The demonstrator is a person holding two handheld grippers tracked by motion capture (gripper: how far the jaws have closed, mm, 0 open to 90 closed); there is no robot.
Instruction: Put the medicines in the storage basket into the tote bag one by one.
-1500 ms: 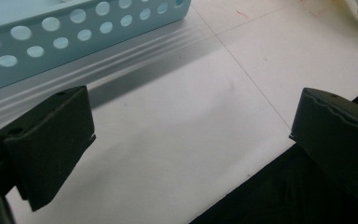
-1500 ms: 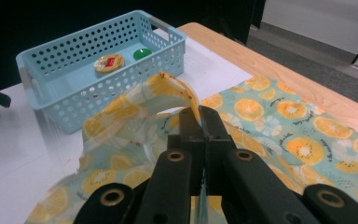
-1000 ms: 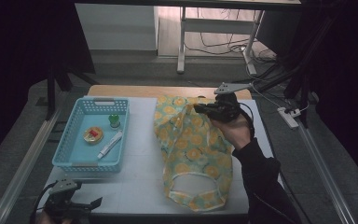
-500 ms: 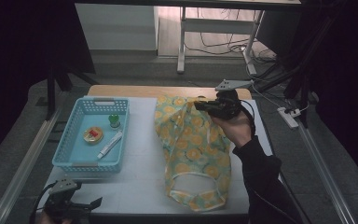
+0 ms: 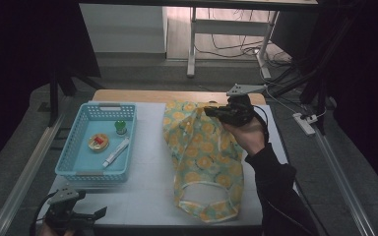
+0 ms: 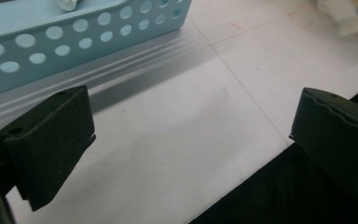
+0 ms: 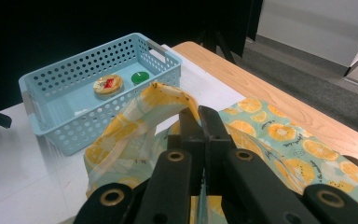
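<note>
A yellow cloth bag with an orange-slice print (image 5: 203, 164) lies on the white table mat, its far end raised. My right gripper (image 5: 211, 111) is shut on that raised edge, holding a fold of the cloth (image 7: 142, 116) up over the table. In the right gripper view the jaws of my right gripper (image 7: 199, 115) stand pressed together with the fabric pinched between them. My left gripper (image 5: 96, 214) rests at the table's front left corner, beside the blue basket (image 5: 69, 162). In its own view the left gripper (image 6: 193, 119) is wide open over bare mat.
The blue perforated basket (image 7: 32, 105) holds a green-capped bottle (image 5: 120, 127), a round tin with a red centre (image 5: 98, 142) and a white tube (image 5: 115, 152). A wooden strip (image 5: 142, 95) runs along the table's far edge. Metal rails flank the table on both sides.
</note>
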